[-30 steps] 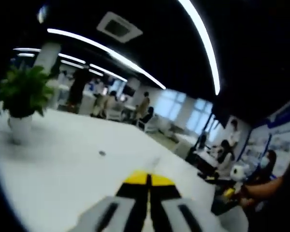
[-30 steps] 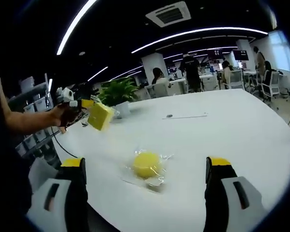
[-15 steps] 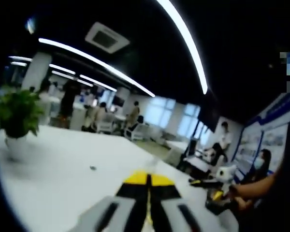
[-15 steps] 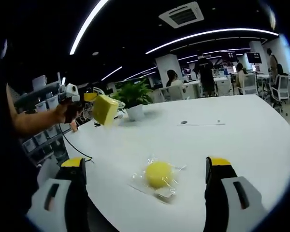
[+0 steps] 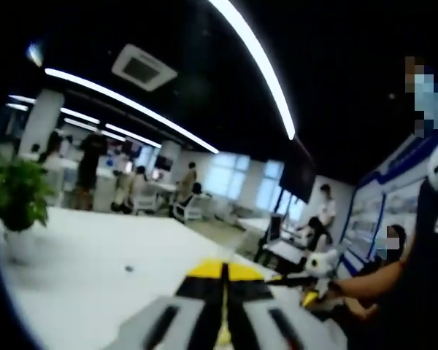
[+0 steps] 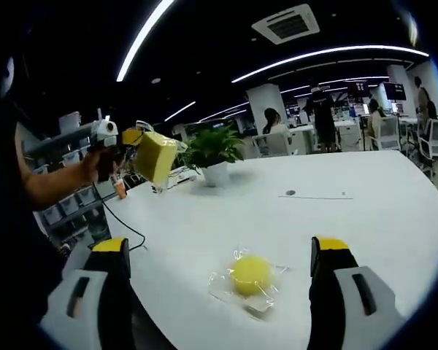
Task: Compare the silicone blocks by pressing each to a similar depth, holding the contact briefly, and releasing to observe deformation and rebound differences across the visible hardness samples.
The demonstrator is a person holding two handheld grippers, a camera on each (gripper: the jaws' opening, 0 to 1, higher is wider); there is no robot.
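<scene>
Risks first: block in left tool (image 6: 131, 138) held high off the counter (image 6: 365, 219), away to the left of the right tool (image 6: 226, 251); likely to slip or twist if pinched only at an edge, judged from soft look. Bagged sample could skid on the smooth top if pressed off-centre.

Counter: broad, white, glossy, curved edge. Potted plant (image 6: 213, 149): leafy green, white pot, beyond the samples. Yellow block (image 6: 155, 156): squarish, matte, sponge-like, clamped by left tool. Left tool's own view: jaws pressed together at the tips (image 5: 224, 271), block itself hidden there. Right tool: spread wide, gripping nothing. Yellow round sample (image 6: 251, 275): dome-shaped, inside crinkly clear bag (image 6: 226, 288), lying on counter between right tool's jaws, just ahead.
</scene>
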